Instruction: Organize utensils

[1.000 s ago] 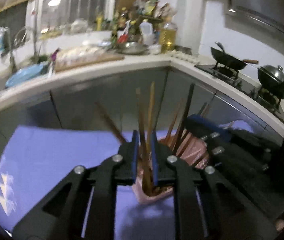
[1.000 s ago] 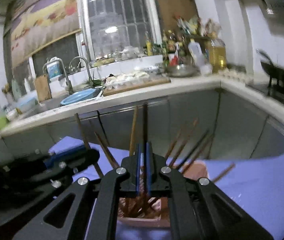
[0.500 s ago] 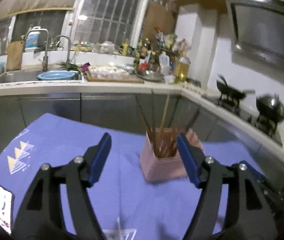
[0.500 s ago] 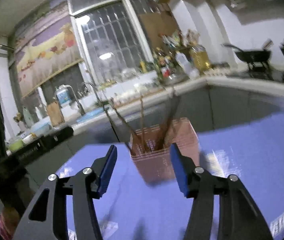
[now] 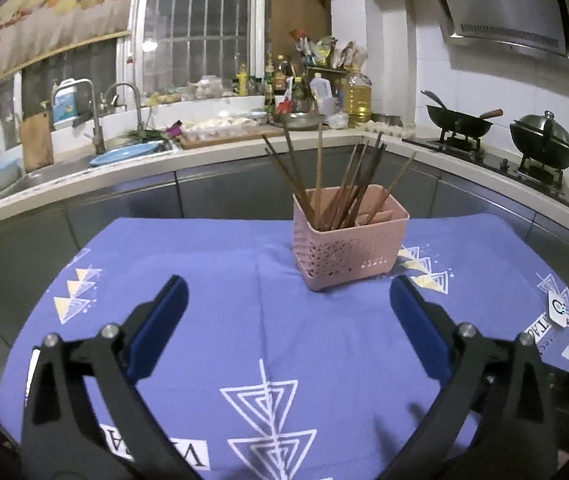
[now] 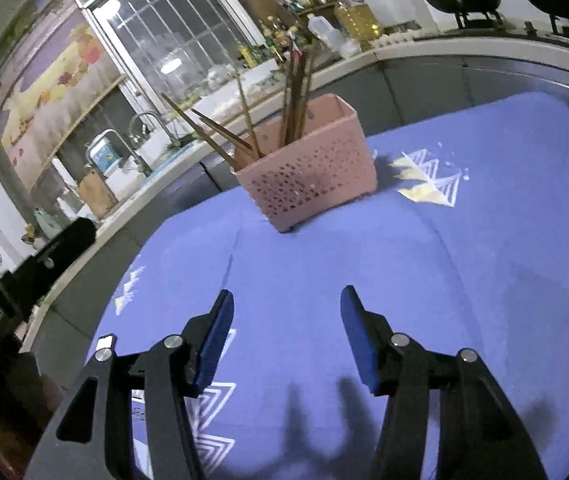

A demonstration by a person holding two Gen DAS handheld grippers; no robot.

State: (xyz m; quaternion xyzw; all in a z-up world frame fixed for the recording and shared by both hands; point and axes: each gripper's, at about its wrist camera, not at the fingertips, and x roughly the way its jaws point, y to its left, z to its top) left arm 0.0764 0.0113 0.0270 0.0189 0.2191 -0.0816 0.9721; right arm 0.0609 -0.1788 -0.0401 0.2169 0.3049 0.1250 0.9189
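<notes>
Chopsticks (image 5: 340,188) in pink basket (image 5: 348,252), left view adds stove pots (image 5: 542,142)

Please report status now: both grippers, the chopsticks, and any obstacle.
Left gripper open, empty. Right gripper open, empty. Chopsticks standing in basket on cloth. Nothing in the way.

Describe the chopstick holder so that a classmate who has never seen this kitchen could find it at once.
Start at the blue-purple tablecloth in front of the kitchen counter. Near its far edge stands a pink perforated plastic basket. It alone on the cloth holds brown chopsticks, fanned upward.
</notes>
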